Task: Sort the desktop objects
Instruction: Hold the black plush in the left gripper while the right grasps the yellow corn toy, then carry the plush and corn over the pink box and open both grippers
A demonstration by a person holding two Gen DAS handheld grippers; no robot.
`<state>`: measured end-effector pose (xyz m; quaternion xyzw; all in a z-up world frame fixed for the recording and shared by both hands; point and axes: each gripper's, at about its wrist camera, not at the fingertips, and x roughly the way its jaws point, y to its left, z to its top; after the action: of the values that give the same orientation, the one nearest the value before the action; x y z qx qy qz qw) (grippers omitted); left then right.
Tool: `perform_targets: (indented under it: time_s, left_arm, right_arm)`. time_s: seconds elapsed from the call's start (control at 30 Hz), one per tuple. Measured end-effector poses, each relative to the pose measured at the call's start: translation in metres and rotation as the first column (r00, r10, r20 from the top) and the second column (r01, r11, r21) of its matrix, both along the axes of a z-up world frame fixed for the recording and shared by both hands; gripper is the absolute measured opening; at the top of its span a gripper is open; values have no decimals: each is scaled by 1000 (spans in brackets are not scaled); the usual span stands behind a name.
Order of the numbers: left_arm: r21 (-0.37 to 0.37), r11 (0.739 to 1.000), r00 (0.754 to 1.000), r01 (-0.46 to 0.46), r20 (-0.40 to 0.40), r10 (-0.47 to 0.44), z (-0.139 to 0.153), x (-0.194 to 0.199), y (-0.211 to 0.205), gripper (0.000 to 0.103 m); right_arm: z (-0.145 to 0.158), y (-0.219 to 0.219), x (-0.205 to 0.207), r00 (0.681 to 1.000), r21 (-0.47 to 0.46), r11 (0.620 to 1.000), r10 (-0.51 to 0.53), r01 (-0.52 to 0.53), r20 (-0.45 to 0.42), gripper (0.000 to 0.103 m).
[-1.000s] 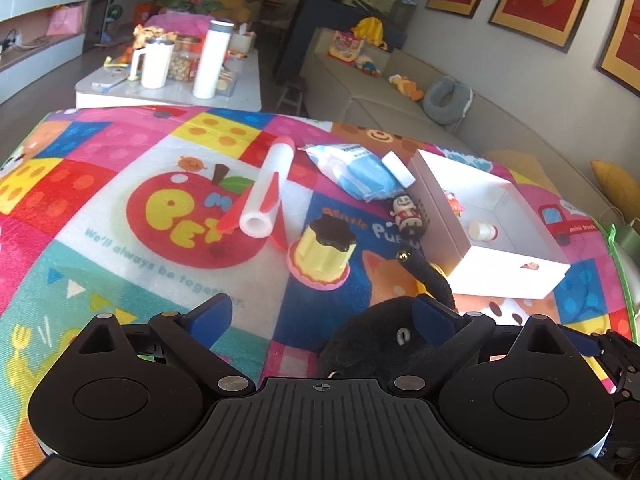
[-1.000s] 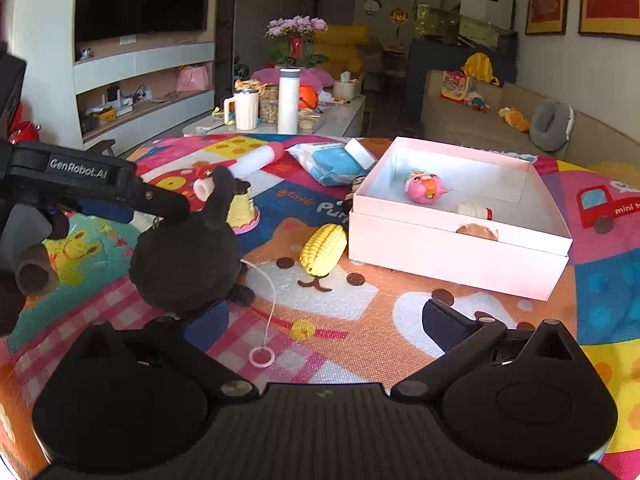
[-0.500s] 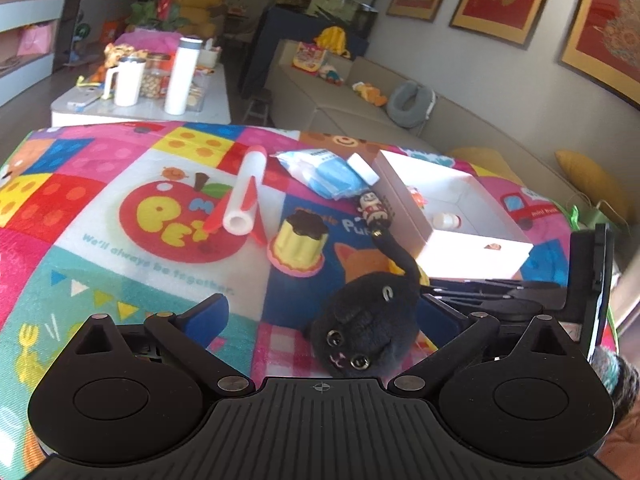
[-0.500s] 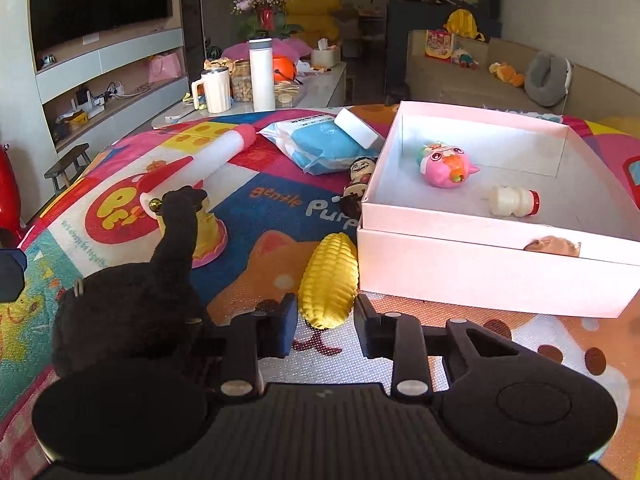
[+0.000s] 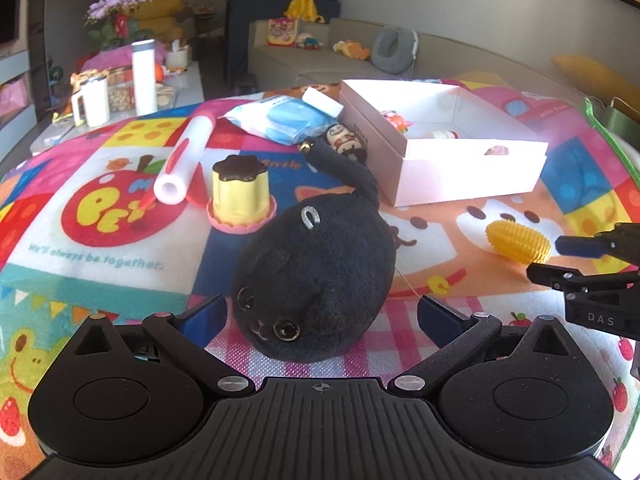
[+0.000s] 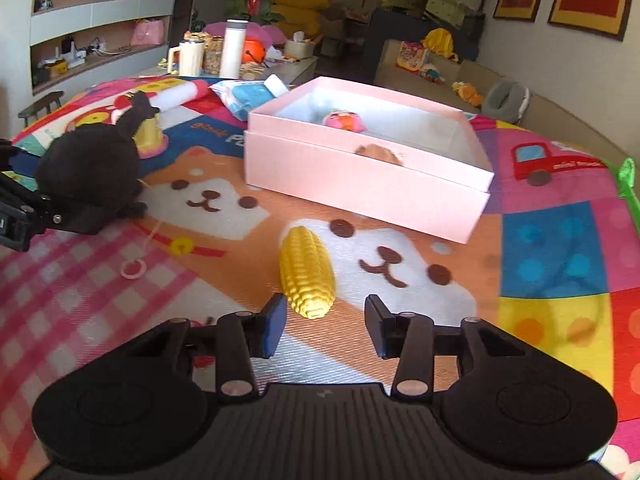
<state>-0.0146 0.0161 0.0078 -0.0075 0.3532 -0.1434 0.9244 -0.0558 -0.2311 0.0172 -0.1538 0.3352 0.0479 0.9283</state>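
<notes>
A black plush cat [image 5: 316, 272] lies on the colourful mat between the fingers of my left gripper [image 5: 320, 312]. That gripper is open wide and neither pad touches the plush. From the right wrist the plush [image 6: 92, 168] sits at the far left, with a left finger [image 6: 60, 216] beside it. A yellow toy corn cob [image 6: 306, 272] lies on the mat. Its near end reaches between the tips of my right gripper [image 6: 325, 316], whose jaws are opening and do not press on it. From the left wrist the corn [image 5: 516, 242] and the right gripper [image 5: 550, 258] sit at the right edge.
An open pink box [image 6: 360, 188] holding a few small toys stands behind the corn. A pudding toy [image 5: 240, 196], a white roll [image 5: 182, 160], a blue wipes pack [image 5: 280, 120] and a small doll [image 5: 344, 142] lie beyond the plush. A string with a ring [image 6: 132, 270] trails on the mat.
The plush now rests on the mat, face up, clear of the left pads. My right gripper narrowed, then widened partly, and dropped towards the corn, whose end is now between its tips.
</notes>
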Motion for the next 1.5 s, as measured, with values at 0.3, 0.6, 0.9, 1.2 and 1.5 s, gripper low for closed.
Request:
perform_targets:
  time_s: [0.3,0.6,0.9,1.2,1.5]
  left_arm:
    - [9,999,999,-42,11,42,-5,-6,4,103]
    - [17,999,999,-49,19,49,-6,-7,1,103]
    - [19,998,998,-52,22,52,-6,-8,1,103]
    - [-5,999,998,-54,26,54,-6,-8,4,103]
    - [88,996,996,-30,87,22,3,-3,-10,102]
  right_arm:
    - [-5,-5,20,987,-17,988,-152,152,47,54]
    - [-3,-11,39,974,161,961,-224,225,-22,70]
    - [-9,13,62,903,246,870,-424,428,-69,83]
    - [-9,19,62,959,217,934,-282,282,-34,67]
    - [0,6,6,996,172,981,-79,87,-50,67]
